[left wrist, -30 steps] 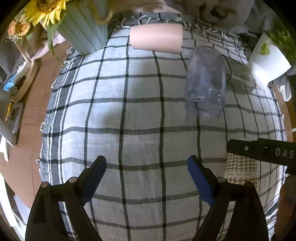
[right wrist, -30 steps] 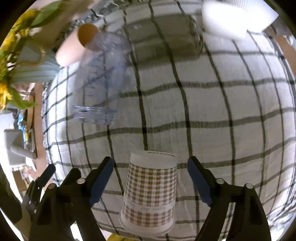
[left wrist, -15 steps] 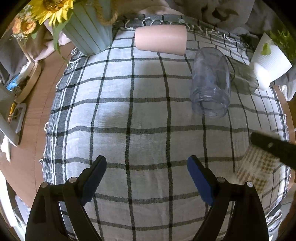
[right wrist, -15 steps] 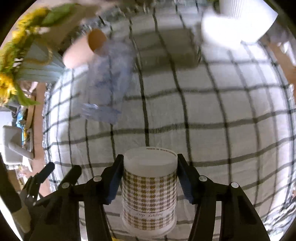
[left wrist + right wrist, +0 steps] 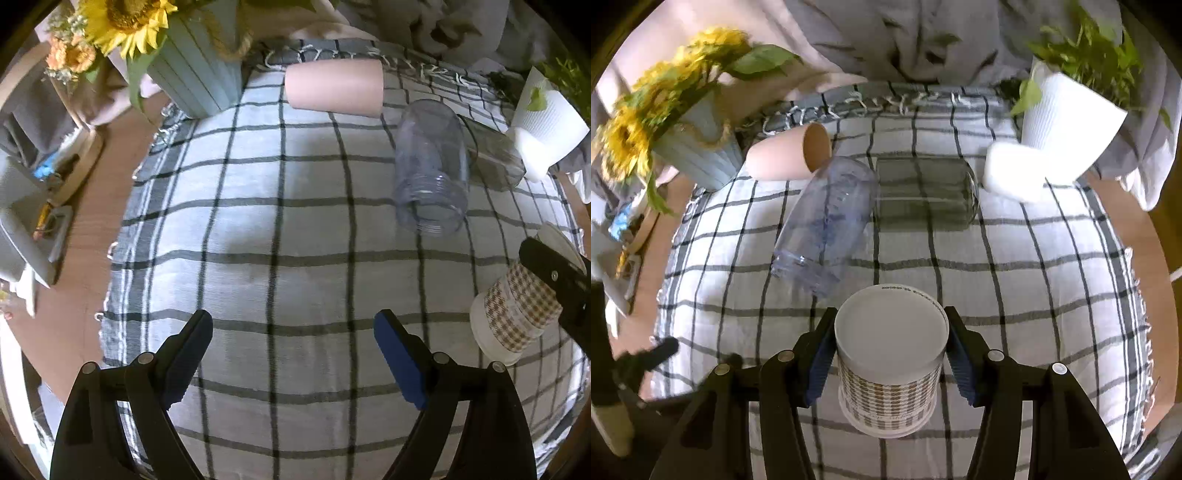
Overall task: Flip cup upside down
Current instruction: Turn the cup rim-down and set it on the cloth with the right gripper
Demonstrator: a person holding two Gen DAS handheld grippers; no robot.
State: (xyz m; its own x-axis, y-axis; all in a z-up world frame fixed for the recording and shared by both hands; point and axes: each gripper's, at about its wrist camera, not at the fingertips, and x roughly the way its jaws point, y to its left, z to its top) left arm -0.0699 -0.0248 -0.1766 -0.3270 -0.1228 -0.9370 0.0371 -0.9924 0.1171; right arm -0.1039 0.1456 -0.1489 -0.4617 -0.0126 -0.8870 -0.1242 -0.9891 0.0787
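Between the 2 blue pads of my right gripper (image 5: 891, 356) sits the checked paper cup (image 5: 889, 373), pinched on both sides with its flat white base toward the camera, over the plaid cloth (image 5: 1034, 280). From my left wrist view the cup (image 5: 517, 306) leans at the cloth's right edge. My left gripper (image 5: 293, 350) is spread wide, holding nothing. Beyond, a clear jar (image 5: 827, 225) lies on its side beside a pink cup (image 5: 786, 157).
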